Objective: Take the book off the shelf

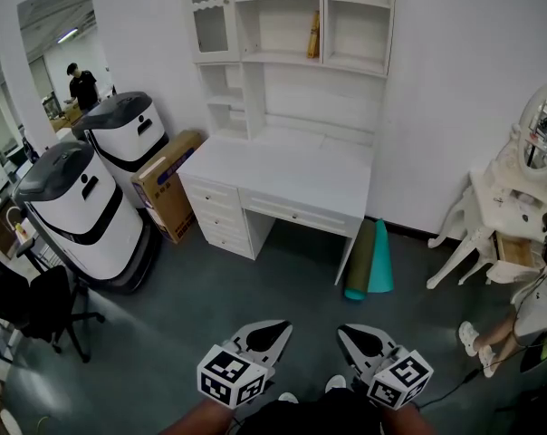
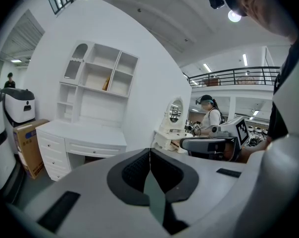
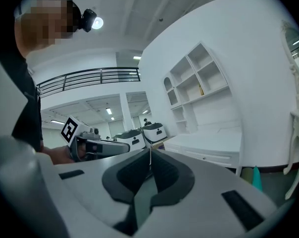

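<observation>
Book: upright on far shelf. Left gripper, right gripper: near, jaws closed together, empty.

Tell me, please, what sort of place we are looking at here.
Probably a large lab or workshop hall staged with home furniture: a white desk with shelves stands against a wall, two white machines are parked beside it, and a railed mezzanine runs overhead.

No words I can read anywhere. There's blue print on the cardboard box, too small to make out. Cubes on the left tool and right tool show black-and-white square codes only, no letters.
</observation>
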Action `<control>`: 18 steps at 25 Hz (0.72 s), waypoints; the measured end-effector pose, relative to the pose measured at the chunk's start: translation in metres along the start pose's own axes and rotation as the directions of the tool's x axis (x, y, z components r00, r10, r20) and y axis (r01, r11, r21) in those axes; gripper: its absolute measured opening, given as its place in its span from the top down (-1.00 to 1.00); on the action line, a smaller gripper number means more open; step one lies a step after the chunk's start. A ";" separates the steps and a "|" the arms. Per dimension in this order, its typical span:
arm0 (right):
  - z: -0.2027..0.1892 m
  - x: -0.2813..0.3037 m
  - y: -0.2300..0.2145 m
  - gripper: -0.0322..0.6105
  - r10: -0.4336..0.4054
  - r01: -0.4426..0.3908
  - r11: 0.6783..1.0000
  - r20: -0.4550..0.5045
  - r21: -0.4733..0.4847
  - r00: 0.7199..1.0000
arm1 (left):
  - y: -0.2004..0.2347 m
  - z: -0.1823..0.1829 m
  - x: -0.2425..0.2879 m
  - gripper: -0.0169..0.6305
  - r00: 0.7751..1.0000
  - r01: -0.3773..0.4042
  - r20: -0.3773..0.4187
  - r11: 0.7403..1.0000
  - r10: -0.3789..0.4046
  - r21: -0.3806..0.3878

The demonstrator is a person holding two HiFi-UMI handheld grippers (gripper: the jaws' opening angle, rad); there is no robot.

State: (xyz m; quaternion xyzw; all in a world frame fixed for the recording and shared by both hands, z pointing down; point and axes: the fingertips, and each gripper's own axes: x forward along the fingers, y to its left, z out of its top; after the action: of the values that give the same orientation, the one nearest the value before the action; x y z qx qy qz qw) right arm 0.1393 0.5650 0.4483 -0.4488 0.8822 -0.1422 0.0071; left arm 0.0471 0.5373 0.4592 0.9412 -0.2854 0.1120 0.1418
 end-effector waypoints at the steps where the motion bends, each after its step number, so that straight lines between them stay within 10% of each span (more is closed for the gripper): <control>1: -0.001 0.001 0.002 0.81 0.006 -0.006 1.000 -0.004 -0.007 1.000 | 0.000 -0.001 -0.001 0.91 1.000 0.001 -0.002 1.000 -0.001 -0.002; 18: -0.003 0.029 0.023 0.81 0.040 -0.043 0.998 -0.053 -0.044 0.998 | 0.028 -0.008 -0.029 0.91 0.999 -0.053 0.002 0.998 0.053 -0.033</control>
State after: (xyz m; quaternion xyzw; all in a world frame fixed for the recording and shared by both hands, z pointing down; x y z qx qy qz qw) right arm 0.1035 0.5554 0.4488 -0.4267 0.8942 -0.1338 -0.0229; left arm 0.0064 0.5319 0.4638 0.9310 -0.3123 0.1098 0.1538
